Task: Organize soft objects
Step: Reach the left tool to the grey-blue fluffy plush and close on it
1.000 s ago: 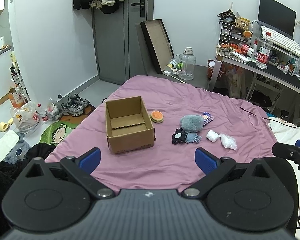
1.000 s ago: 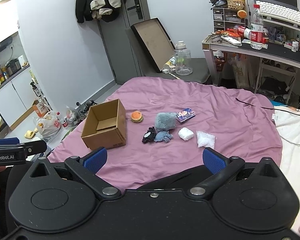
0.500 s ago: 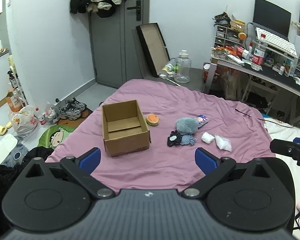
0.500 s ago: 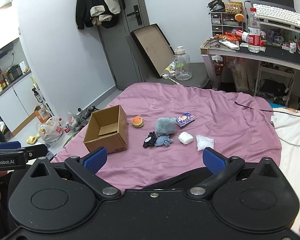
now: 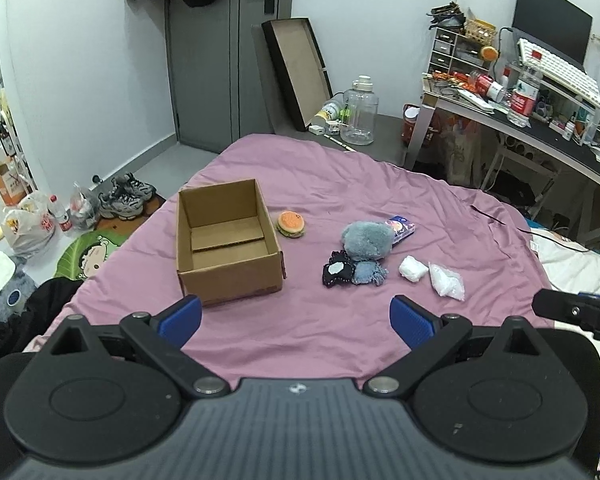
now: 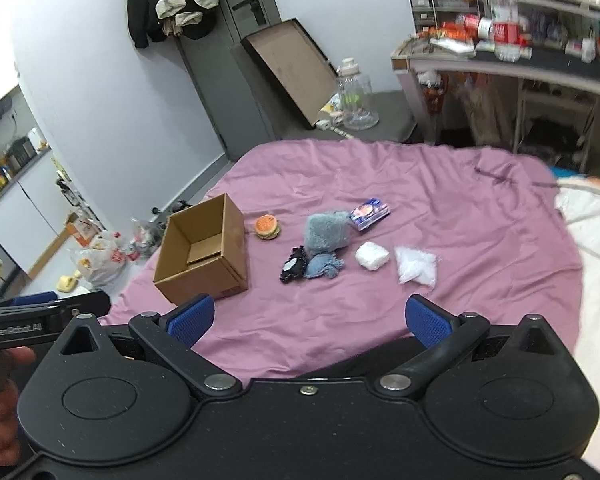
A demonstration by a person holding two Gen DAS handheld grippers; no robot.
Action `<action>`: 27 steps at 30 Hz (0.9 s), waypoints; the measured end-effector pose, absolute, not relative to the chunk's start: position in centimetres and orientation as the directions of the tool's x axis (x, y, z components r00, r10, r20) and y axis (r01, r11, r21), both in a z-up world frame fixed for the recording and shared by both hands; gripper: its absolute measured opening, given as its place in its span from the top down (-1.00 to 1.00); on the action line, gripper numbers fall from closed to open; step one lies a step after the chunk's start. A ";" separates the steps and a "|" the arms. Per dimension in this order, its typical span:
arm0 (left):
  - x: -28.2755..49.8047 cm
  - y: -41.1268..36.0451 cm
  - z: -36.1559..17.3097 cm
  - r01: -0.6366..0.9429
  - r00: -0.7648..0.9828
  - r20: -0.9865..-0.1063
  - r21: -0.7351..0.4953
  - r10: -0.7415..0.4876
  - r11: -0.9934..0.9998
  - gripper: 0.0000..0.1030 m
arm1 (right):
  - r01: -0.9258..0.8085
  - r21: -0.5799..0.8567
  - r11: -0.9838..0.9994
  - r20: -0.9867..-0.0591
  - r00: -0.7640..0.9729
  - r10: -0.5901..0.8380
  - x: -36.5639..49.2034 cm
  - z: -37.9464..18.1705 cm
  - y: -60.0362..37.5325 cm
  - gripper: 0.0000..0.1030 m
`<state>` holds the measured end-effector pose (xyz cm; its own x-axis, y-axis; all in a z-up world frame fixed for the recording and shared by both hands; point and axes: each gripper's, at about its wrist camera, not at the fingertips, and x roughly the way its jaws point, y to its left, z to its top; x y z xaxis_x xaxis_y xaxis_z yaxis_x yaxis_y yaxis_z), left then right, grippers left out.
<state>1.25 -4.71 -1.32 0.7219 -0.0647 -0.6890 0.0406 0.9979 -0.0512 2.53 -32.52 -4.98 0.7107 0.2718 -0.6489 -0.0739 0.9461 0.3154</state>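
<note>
An empty open cardboard box (image 5: 226, 246) (image 6: 202, 258) sits on the purple bedspread (image 5: 340, 200). To its right lie a burger plush (image 5: 290, 224) (image 6: 267, 227), a grey fluffy toy (image 5: 367, 240) (image 6: 326, 232), a black cloth piece (image 5: 337, 274) (image 6: 293, 265), a blue denim piece (image 5: 367, 273) (image 6: 322, 266), a blue packet (image 5: 400, 227) (image 6: 369, 213), a white wad (image 5: 413, 269) (image 6: 372, 256) and a clear plastic bag (image 5: 446, 282) (image 6: 416, 270). My left gripper (image 5: 296, 318) and right gripper (image 6: 307, 320) are both open and empty, hovering over the bed's near edge, short of all items.
A desk (image 5: 540, 120) crowded with clutter stands at the right. A water jug (image 5: 359, 111) and a leaning tray (image 5: 296, 72) stand beyond the bed. Shoes (image 5: 126, 196) and bags (image 5: 28, 224) lie on the floor at left. White bedding (image 6: 596, 260) adjoins the bedspread at right.
Both grippers have tilted and shifted, so the box and toys sit a little differently in view. The right view is blurred from motion. Nothing on the bed has moved.
</note>
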 end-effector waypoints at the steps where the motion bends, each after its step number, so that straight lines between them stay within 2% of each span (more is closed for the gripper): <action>1: 1.8 -4.7 -1.6 0.036 0.720 -0.690 -0.058 -0.067 0.998 -0.94 | -0.066 0.319 0.945 -0.654 0.707 0.270 3.1 -5.3 -32.7 -1.00; 10: 6.9 -5.2 -3.6 0.025 0.700 -0.707 -0.118 -0.101 0.993 -0.93 | -0.008 0.349 0.937 -0.660 0.708 0.251 7.8 -7.0 -34.7 -1.00; 22: 13.1 -7.4 -6.6 0.019 0.664 -0.736 -0.161 -0.133 0.987 -0.88 | 0.031 0.437 0.899 -0.671 0.676 0.303 14.2 -10.7 -35.7 -0.96; 27: 15.6 -8.0 -7.9 0.012 0.633 -0.759 -0.184 -0.150 0.983 -0.72 | 0.071 0.495 0.866 -0.675 0.659 0.332 17.0 -12.5 -36.1 -0.86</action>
<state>15.55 -7.96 -7.86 0.6331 -0.1495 -0.7595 0.0117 0.9829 -0.1837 17.00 -36.12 -12.49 0.6593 0.3320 -0.6746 0.0708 0.8658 0.4953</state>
